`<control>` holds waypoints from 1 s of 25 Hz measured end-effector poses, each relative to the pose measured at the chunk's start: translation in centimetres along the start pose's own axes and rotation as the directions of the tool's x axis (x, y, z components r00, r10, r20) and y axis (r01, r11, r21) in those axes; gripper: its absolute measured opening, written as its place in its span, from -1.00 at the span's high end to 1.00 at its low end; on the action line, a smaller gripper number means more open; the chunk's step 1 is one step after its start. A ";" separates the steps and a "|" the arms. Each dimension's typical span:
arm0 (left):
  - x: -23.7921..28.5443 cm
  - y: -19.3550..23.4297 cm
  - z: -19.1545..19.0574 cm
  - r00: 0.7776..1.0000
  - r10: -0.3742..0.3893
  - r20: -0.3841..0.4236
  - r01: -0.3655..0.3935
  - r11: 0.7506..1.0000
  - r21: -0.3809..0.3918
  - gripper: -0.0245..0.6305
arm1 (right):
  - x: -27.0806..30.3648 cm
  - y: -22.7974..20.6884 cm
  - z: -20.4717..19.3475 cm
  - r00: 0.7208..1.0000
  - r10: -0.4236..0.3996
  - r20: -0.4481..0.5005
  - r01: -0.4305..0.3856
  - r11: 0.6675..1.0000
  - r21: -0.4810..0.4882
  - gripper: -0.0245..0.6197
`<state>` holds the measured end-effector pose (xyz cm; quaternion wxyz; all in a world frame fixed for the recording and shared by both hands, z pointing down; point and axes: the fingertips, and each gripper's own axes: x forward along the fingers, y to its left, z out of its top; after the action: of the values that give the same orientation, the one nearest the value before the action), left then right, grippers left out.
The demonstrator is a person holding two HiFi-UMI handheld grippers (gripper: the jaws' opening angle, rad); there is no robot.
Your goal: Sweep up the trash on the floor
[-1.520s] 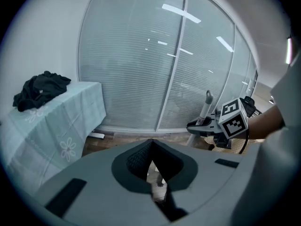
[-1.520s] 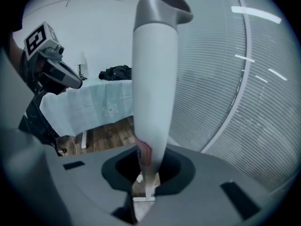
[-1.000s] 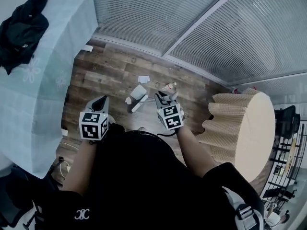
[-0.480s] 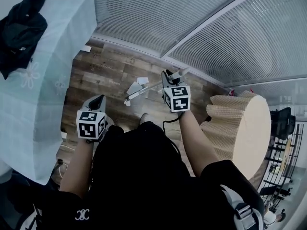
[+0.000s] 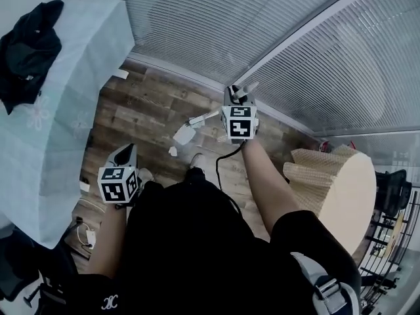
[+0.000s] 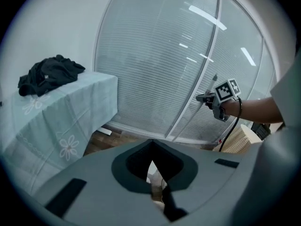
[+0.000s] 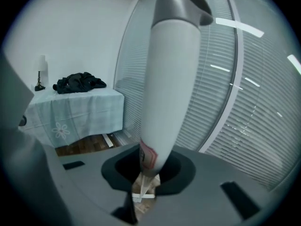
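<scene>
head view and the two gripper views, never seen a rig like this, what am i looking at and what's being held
No robot here: a person holds a gripper in each hand. The head view comes from a camera on the person's head, looking down at the wooden floor. The other two come from cameras riding on each gripper, looking along its jaws. The marker cubes are part of the grippers. The right gripper is closed on a white handle. The left gripper is closed and empty. A crumpled white scrap lies on the floor.
</scene>
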<state>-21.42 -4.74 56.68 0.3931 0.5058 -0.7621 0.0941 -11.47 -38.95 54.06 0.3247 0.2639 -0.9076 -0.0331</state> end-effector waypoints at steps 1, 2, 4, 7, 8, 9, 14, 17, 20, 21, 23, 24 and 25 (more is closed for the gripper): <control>0.2 -0.4 0.3 1.000 0.010 -0.005 -0.010 1.000 0.011 0.93 | 0.8 -0.6 -0.5 1.000 -0.009 -0.009 0.009 1.000 0.012 0.73; 0.4 -0.8 0.7 1.000 0.017 -0.006 -0.017 1.000 0.018 0.93 | 1.5 -1.0 -1.1 1.000 -0.016 -0.018 0.016 1.000 0.020 0.73; 0.9 -1.5 1.5 1.000 0.023 -0.002 -0.023 1.000 0.021 0.93 | 2.7 -1.3 -2.3 0.999 -0.019 -0.037 0.020 1.000 0.019 0.73; 1.3 -1.6 2.4 0.999 0.042 0.000 -0.042 0.999 0.025 0.93 | 4.0 -0.3 -4.5 0.997 0.013 -0.080 -0.015 1.000 -0.020 0.74; 1.4 -1.4 2.6 0.999 0.049 0.001 -0.049 0.999 0.021 0.93 | 4.2 0.3 -5.2 0.995 0.029 -0.092 -0.033 0.999 -0.040 0.74; 1.4 -1.2 2.8 0.999 0.053 0.002 -0.053 0.998 0.016 0.93 | 4.2 1.0 -5.7 0.994 0.047 -0.101 -0.053 0.997 -0.060 0.74; 1.7 0.1 3.3 0.998 0.060 -0.002 -0.060 0.998 0.019 0.93 | 2.8 6.0 -5.5 0.982 0.168 -0.089 -0.181 0.971 -0.159 0.74; 2.2 0.1 3.6 0.999 0.042 -0.002 -0.042 0.999 0.031 0.93 | 1.8 8.2 -5.2 0.971 0.223 -0.090 -0.235 0.959 -0.158 0.74; 2.4 0.0 4.0 1.000 0.021 0.000 -0.021 0.998 0.058 0.93 | 1.0 9.9 -4.7 0.963 0.256 -0.090 -0.266 0.956 -0.126 0.74; 2.4 0.0 4.1 1.000 0.016 0.000 -0.016 0.998 0.063 0.93 | 0.7 10.4 -4.5 0.960 0.267 -0.087 -0.276 0.954 -0.121 0.74; 2.6 0.1 4.2 1.000 0.008 -0.001 -0.008 0.998 0.068 0.93 | 0.4 11.1 -4.2 0.955 0.287 -0.081 -0.295 0.948 -0.117 0.74; 2.6 0.1 4.2 1.000 0.004 -0.003 -0.004 0.998 0.069 0.93 | 0.2 11.3 -4.1 0.953 0.292 -0.079 -0.299 0.948 -0.112 0.74; 2.6 0.1 4.1 1.000 0.000 -0.005 0.000 0.997 0.071 0.93 | 0.1 11.4 -4.0 0.953 0.293 -0.076 -0.300 0.948 -0.103 0.73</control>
<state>-24.04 -8.77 55.77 0.3768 0.5193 -0.7572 0.1224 -14.31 -28.81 59.89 0.3674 0.1063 -0.9236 -0.0275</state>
